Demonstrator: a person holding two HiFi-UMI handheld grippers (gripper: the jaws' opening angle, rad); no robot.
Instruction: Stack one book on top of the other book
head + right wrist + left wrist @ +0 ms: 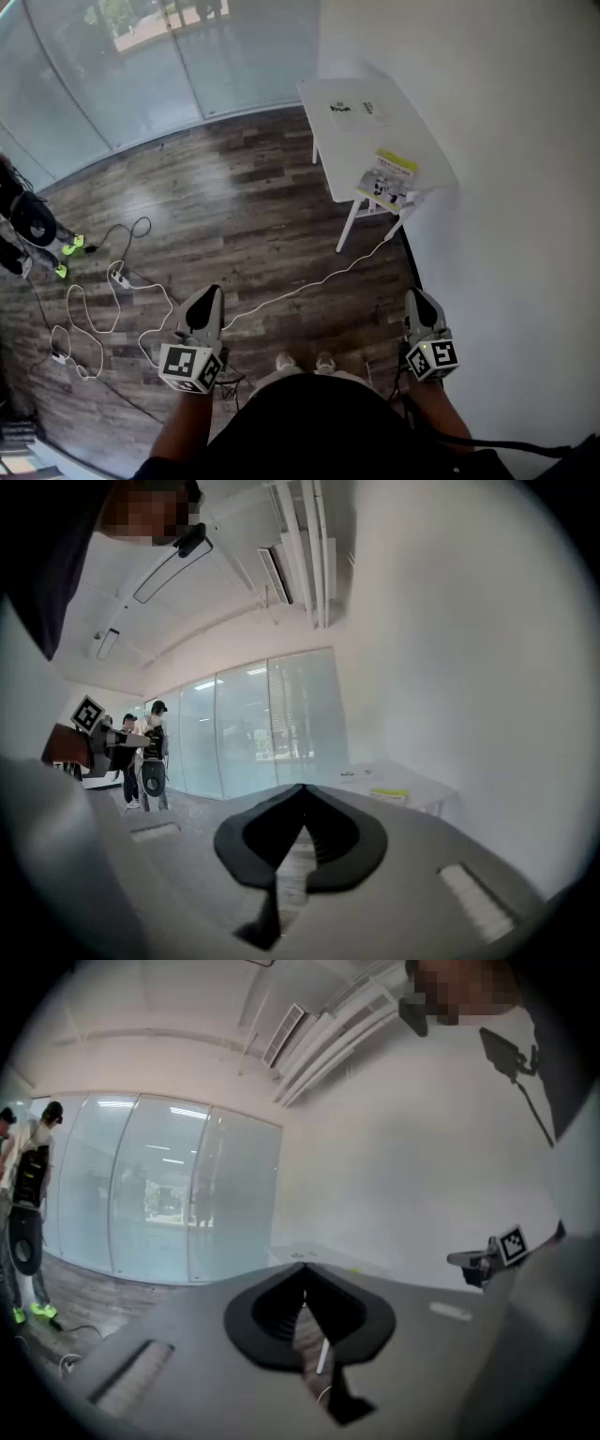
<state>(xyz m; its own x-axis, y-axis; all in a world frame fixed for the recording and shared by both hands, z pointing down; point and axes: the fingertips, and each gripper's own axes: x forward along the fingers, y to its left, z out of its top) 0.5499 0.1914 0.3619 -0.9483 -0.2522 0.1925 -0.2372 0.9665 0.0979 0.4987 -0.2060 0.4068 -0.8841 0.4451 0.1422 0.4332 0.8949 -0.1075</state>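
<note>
While left gripper (210, 294) and right gripper (414, 296) sit closed, empty, I should open both, approaching white rectangular table (328, 94) squarely: yellow-covered book (386, 178) at near edge, white-covered book (356, 111) beyond.

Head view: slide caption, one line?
Person on wood floor, left gripper and right gripper shut, empty, facing table with white book and yellow book apart.

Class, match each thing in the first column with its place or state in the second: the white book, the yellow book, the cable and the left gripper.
Column one:
1 white book
2 yellow book
3 cable
4 left gripper

Column two:
A on the floor
B shut, empty
C near edge of the table
D far end of the table

Pairs: 1-D, 2-C, 3-A, 4-B.
</note>
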